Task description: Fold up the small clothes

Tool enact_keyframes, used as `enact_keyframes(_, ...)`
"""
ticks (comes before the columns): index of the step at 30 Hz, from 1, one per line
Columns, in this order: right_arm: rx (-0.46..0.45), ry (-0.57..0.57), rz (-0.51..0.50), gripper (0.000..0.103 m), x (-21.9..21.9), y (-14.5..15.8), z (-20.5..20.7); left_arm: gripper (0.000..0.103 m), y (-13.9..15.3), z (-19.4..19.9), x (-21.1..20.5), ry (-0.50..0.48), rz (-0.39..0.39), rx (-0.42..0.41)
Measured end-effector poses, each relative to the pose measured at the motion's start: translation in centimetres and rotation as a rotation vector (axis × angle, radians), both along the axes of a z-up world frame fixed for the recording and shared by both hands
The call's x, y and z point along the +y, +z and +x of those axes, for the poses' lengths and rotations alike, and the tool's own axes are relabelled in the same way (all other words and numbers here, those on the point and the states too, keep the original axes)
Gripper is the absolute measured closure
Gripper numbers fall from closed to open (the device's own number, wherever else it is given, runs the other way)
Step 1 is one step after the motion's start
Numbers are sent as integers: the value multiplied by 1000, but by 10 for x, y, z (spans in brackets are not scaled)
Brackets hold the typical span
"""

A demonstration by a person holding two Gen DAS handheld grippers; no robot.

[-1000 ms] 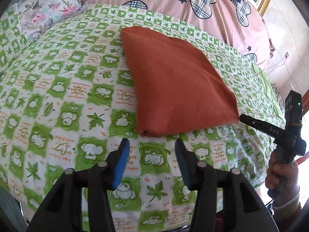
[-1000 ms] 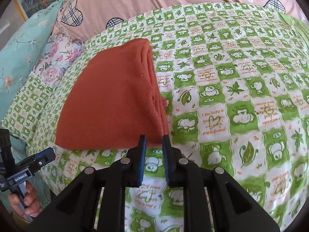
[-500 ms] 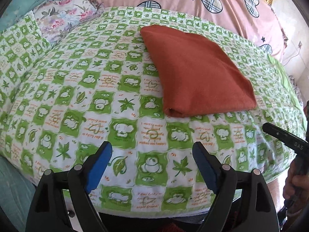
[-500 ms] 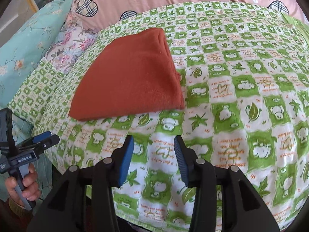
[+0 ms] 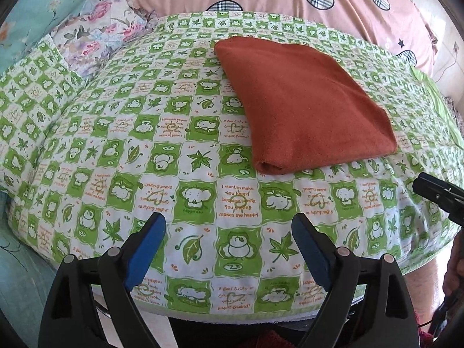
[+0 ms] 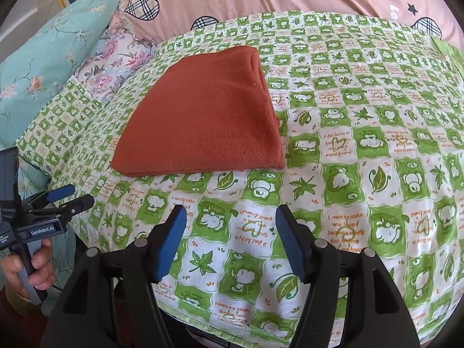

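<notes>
The folded rust cloth (image 5: 307, 107) is lying above both grippers on the bed (image 5: 116, 145), untouched. The left gripper (image 5: 229, 249) and right gripper (image 6: 229, 240) are hovering with fingers spread, gripping nothing.

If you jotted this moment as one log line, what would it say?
cloth: orange cloth folded flat on green bedspread | left tongs: open, empty | right tongs: open, empty | neither touches cloth

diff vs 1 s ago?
Both grippers backed off toward the near bed edge. Right gripper went from nearly shut at the folded rust-orange cloth's corner to open; left gripper opened wider. Cloth stays folded, flat on the green checked sheet.
</notes>
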State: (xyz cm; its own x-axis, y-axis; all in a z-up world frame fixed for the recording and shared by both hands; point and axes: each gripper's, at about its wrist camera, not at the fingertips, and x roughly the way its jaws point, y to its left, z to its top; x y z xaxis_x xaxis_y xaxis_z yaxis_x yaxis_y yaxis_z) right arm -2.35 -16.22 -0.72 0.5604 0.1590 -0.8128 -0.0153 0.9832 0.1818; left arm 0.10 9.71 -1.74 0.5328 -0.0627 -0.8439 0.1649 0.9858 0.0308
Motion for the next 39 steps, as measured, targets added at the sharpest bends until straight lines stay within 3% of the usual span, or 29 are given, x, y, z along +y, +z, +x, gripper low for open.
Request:
enact_keyframes(18, -4, 74, -31, 27, 14, 13, 43, 12, 18, 42, -19, -9, 86, -61)
enact_keyframes(23, 17, 88, -45, 18, 15, 10, 56, 10, 21, 53, -24, -8, 99, -66)
enact_keyframes(39, 31, 105, -28, 15, 10, 15, 104, 9, 19, 83, -33, 16, 100, -44)
